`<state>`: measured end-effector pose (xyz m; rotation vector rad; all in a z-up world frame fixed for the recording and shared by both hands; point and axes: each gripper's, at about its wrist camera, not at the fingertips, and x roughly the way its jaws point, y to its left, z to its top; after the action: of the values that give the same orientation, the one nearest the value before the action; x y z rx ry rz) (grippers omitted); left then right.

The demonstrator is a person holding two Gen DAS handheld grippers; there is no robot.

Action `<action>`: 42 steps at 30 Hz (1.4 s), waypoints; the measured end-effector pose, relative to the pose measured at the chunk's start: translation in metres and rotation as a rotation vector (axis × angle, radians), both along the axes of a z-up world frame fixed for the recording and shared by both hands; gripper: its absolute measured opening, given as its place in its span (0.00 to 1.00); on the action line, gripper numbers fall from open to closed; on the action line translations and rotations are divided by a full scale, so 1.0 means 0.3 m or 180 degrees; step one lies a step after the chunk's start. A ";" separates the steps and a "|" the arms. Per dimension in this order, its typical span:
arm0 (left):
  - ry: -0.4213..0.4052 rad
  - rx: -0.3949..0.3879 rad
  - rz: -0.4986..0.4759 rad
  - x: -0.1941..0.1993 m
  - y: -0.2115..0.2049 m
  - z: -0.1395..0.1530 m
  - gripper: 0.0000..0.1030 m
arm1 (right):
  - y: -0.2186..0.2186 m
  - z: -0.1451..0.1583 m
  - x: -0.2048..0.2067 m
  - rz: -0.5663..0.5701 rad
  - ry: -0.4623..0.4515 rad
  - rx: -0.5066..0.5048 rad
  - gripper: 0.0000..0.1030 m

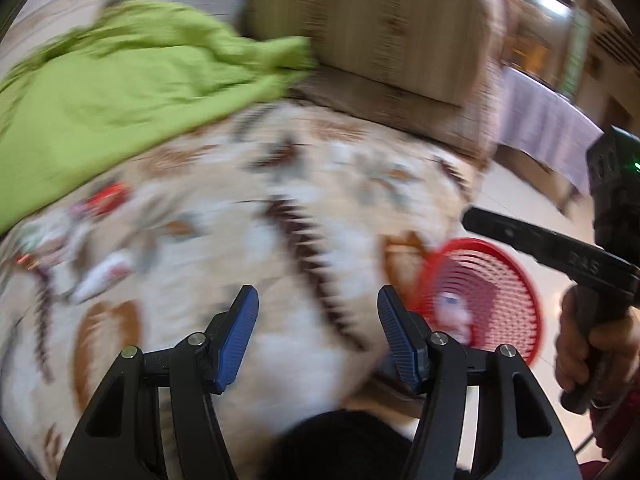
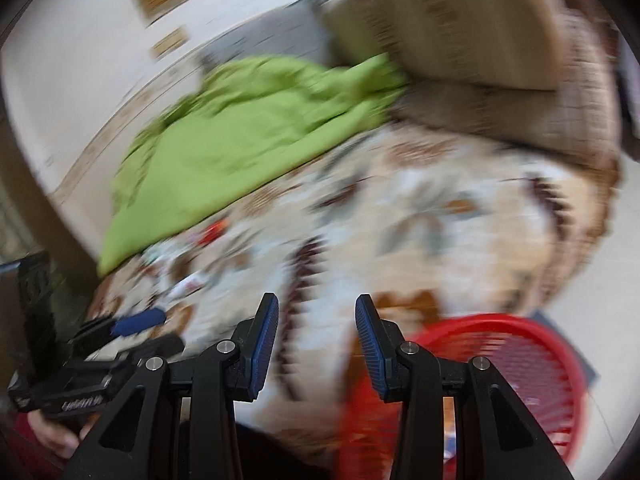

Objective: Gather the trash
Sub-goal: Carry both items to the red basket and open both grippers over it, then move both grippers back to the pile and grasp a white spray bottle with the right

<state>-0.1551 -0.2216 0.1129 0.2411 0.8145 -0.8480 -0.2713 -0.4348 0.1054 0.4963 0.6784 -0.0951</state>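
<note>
Patterned bed (image 1: 280, 220), both tools empty over it.
Left tool (image 1: 318, 332) and right tool (image 2: 316, 340) gape wide; wrappers (image 1: 100, 232) lie far left beside green cloth (image 1: 120, 92), red basket (image 1: 488, 288) right.

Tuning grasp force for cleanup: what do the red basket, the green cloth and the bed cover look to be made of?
Red basket: looks like rigid moulded plastic with a slight sheen, going by its thin slotted ribs and smooth rim. Green cloth: soft matte woven fabric, crumpled in folds. Bed cover: printed textile, matte; motion blur hides the weave, so the thickness is unclear.
</note>
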 end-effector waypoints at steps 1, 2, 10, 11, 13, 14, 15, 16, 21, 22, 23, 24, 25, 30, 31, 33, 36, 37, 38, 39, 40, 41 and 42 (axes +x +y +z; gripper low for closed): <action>-0.0025 0.0017 0.0183 0.037 0.075 -0.005 0.59 | 0.041 -0.001 0.036 0.0126 0.0008 0.0030 0.42; -0.0047 0.0033 0.0301 0.059 0.123 -0.011 0.59 | 0.079 -0.004 0.065 0.0236 0.0013 0.0052 0.42; -0.0054 0.0182 0.1422 0.266 0.584 -0.103 0.61 | 0.393 -0.092 0.445 0.1129 0.0291 0.0218 0.42; 0.0011 0.0157 0.1560 0.299 0.638 -0.114 0.61 | 0.414 -0.103 0.491 0.1207 0.0301 0.0239 0.42; 0.0117 0.0117 0.1766 0.350 0.724 -0.129 0.61 | 0.459 -0.131 0.616 0.1314 0.0359 0.0232 0.42; 0.0173 0.0086 0.1849 0.372 0.763 -0.135 0.61 | 0.476 -0.152 0.691 0.1348 0.0408 0.0243 0.42; 0.0208 0.0061 0.1903 0.383 0.788 -0.139 0.61 | 0.488 -0.172 0.757 0.1383 0.0447 0.0279 0.42; 0.0240 0.0033 0.1954 0.393 0.814 -0.144 0.61 | 0.498 -0.189 0.811 0.1368 0.0483 0.0292 0.42; 0.0294 -0.0022 0.2088 0.432 0.876 -0.165 0.61 | 0.537 -0.258 1.036 0.1372 0.0517 0.0225 0.41; 0.0306 -0.0014 0.2086 0.439 0.881 -0.169 0.61 | 0.542 -0.281 1.072 0.1415 0.0582 0.0270 0.41; 0.0311 -0.0003 0.2084 0.443 0.884 -0.172 0.61 | 0.544 -0.301 1.098 0.1430 0.0644 0.0324 0.39; 0.0312 0.0006 0.2079 0.446 0.883 -0.176 0.61 | 0.552 -0.328 1.116 0.1471 0.0698 0.0390 0.39; 0.0310 0.0013 0.2071 0.451 0.885 -0.177 0.61 | 0.558 -0.342 1.120 0.1529 0.0743 0.0454 0.39; 0.0314 -0.0013 0.2068 0.476 0.900 -0.177 0.61 | 0.634 -0.368 1.025 0.1967 0.0903 0.0642 0.39; 0.0337 -0.0039 0.2076 0.486 0.905 -0.178 0.61 | 0.664 -0.367 1.000 0.2068 0.0934 0.0580 0.39; 0.0375 -0.0078 0.2087 0.505 0.910 -0.180 0.61 | 0.724 -0.359 0.951 0.2278 0.0957 0.0500 0.40; 0.0412 -0.0095 0.2109 0.532 0.912 -0.177 0.61 | 0.803 -0.341 0.933 0.2359 0.0930 0.0150 0.41; 0.0422 -0.0110 0.2107 0.543 0.913 -0.173 0.61 | 0.824 -0.338 0.939 0.2374 0.0918 0.0060 0.41; 0.0420 -0.0119 0.2115 0.558 0.914 -0.167 0.61 | 0.844 -0.342 0.953 0.2375 0.0937 -0.0012 0.41; 0.0421 -0.0111 0.2127 0.576 0.914 -0.161 0.61 | 0.850 -0.348 0.963 0.2342 0.0955 -0.0019 0.41; 0.0432 -0.0110 0.2130 0.593 0.913 -0.156 0.61 | 0.850 -0.354 0.974 0.2282 0.0975 0.0020 0.42; 0.0477 -0.0142 0.2110 0.629 0.911 -0.150 0.61 | 0.849 -0.363 0.987 0.2201 0.1014 0.0109 0.42; 0.0506 -0.0167 0.2117 0.651 0.910 -0.147 0.61 | 0.844 -0.365 0.992 0.2154 0.1040 0.0177 0.42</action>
<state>0.0402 0.0515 0.0688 -0.1466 0.9418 -0.2611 0.0263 -0.1816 -0.0040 0.2838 1.1401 0.4903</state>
